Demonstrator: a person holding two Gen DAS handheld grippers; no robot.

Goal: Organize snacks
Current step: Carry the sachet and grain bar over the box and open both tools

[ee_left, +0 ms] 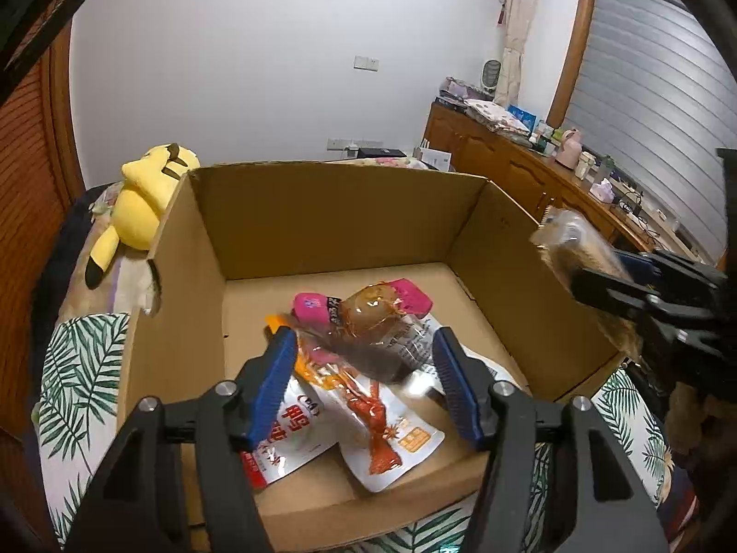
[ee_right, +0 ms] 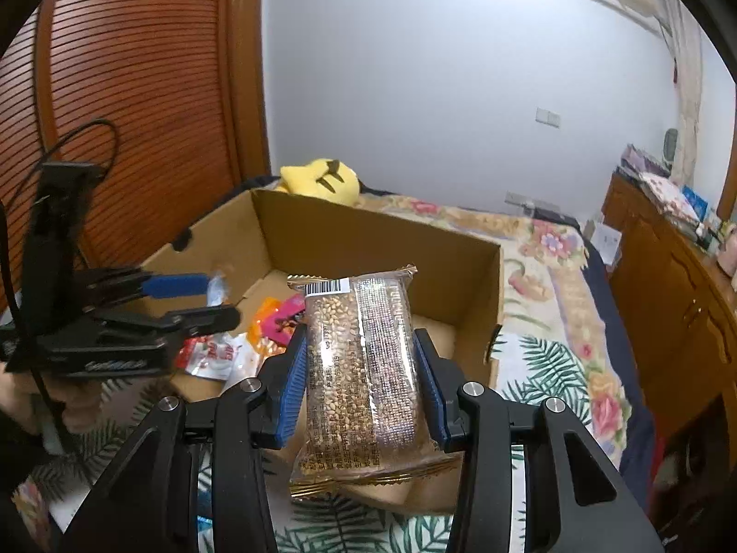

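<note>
An open cardboard box [ee_left: 322, 221] stands on the bed, also shown in the right wrist view [ee_right: 368, 239]. Several snack packets lie on its floor: a clear packet with a pink end [ee_left: 368, 318], a white packet with red print [ee_left: 387, 433] and a white-and-red one [ee_left: 295, 428]. My left gripper [ee_left: 364, 359] is open above them, its pads either side of the clear packet, which looks loose. My right gripper [ee_right: 361, 368] is shut on a clear grain bar packet [ee_right: 364, 368] held over the box's near edge; it shows at the right of the left wrist view [ee_left: 580, 239].
A yellow plush toy [ee_left: 143, 198] lies behind the box's left corner. The bed has a leaf-print cover [ee_left: 78, 368] and floral quilt [ee_right: 552, 276]. A wooden cabinet [ee_left: 506, 161] with clutter runs along the right; a wooden slatted door [ee_right: 138, 92] stands left.
</note>
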